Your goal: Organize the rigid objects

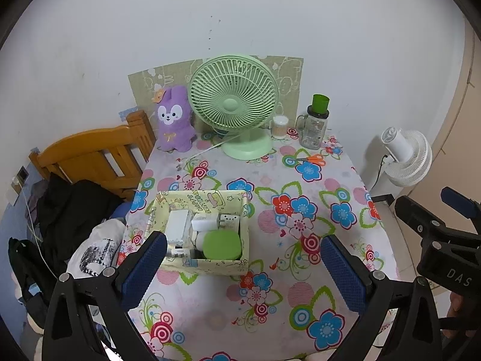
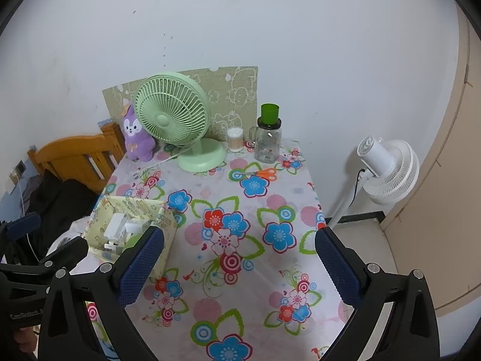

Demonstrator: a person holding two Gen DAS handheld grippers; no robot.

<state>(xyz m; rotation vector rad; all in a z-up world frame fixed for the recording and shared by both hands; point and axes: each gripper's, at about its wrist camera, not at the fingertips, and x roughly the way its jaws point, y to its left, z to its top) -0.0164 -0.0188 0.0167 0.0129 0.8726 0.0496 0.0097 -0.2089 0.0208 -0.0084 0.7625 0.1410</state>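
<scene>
Claws both wide open, nothing held: left claw [image 1: 243,258] w/ box [image 1: 200,263] btwn pads, right claw [image 2: 240,260] over tablecloth [image 2: 240,300].

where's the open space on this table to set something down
Free: the floral cloth right of the yellow box, up to the orange scissors, and the near edge before both open grippers. Crowded: the back row, green fan to glass jar.
</scene>
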